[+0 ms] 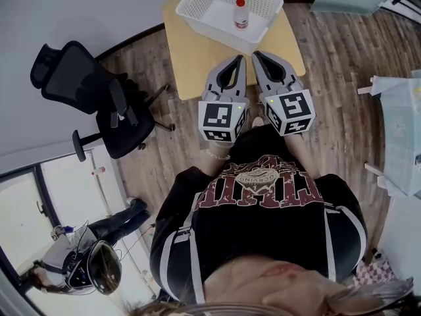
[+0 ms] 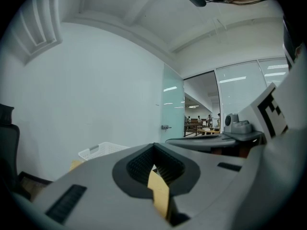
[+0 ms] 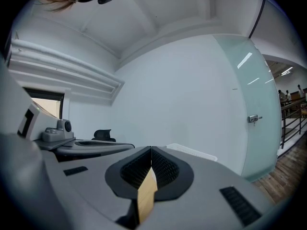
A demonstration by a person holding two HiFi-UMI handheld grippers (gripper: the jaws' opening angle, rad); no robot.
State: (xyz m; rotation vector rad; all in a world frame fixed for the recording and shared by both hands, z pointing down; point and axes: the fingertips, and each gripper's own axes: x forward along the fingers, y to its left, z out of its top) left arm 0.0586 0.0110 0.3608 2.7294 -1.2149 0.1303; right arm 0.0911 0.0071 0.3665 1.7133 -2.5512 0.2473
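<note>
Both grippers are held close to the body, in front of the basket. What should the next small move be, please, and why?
Probably open the right gripper and ease it forward toward the bottle. Both it and the left gripper are shut on nothing. They sit side by side above the near part of the table, short of the white basket in which the bottle stands upright.

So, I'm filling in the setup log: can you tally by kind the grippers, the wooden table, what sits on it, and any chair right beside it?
grippers: 2, the left gripper and the right gripper, both shut and empty
wooden table: 1
white basket: 1
bottle, standing in the basket: 1
black office chair: 1
Total: 6
</note>
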